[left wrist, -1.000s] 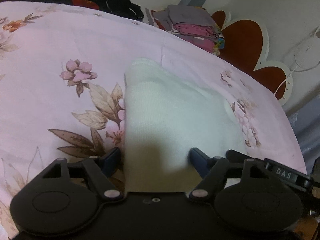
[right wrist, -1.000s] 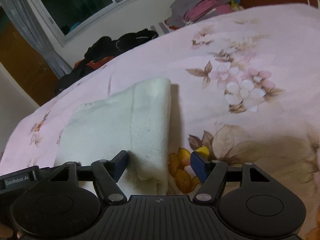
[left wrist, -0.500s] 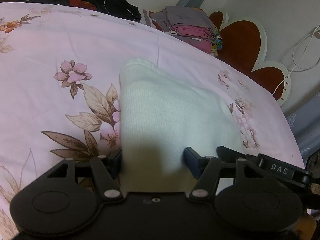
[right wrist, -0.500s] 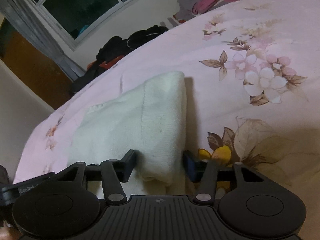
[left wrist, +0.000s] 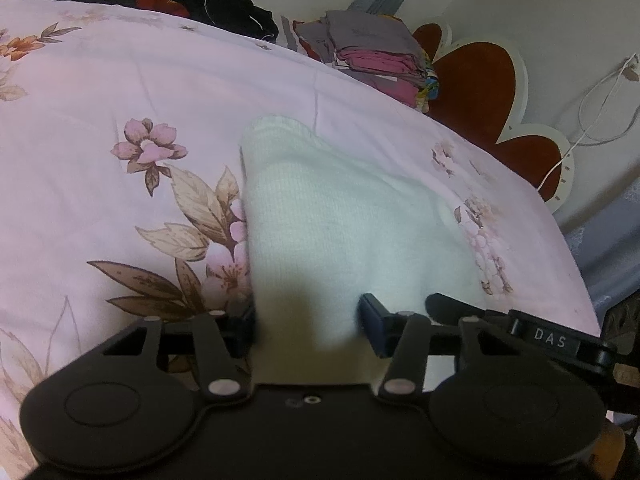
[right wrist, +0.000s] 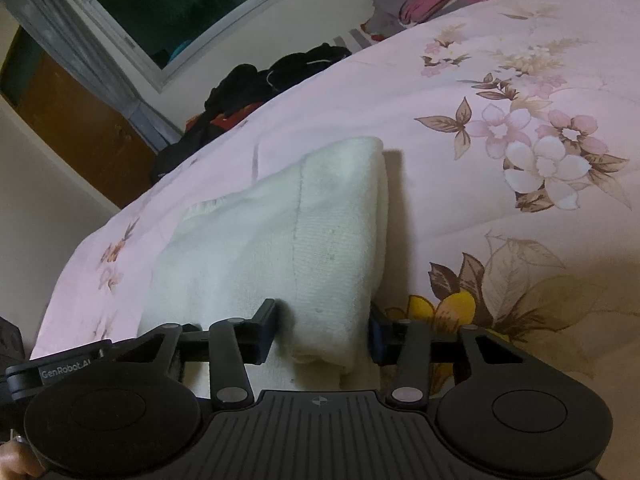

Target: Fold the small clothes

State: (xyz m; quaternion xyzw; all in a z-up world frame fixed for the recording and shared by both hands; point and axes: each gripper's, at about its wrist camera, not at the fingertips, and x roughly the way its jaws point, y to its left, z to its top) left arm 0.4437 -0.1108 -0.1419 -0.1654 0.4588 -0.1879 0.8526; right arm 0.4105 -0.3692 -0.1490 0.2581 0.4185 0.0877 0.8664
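- The letters "DAS" stand in white on a small black label (left wrist: 551, 340). The label sits on a black arm that sticks out at the right side of the left gripper (left wrist: 308, 320).
- The words "GenRobot.AI" stand in pale letters on a black bar (right wrist: 64, 372). The bar sticks out at the left side of the right gripper (right wrist: 322, 330).
- No other words or numbers can be read.
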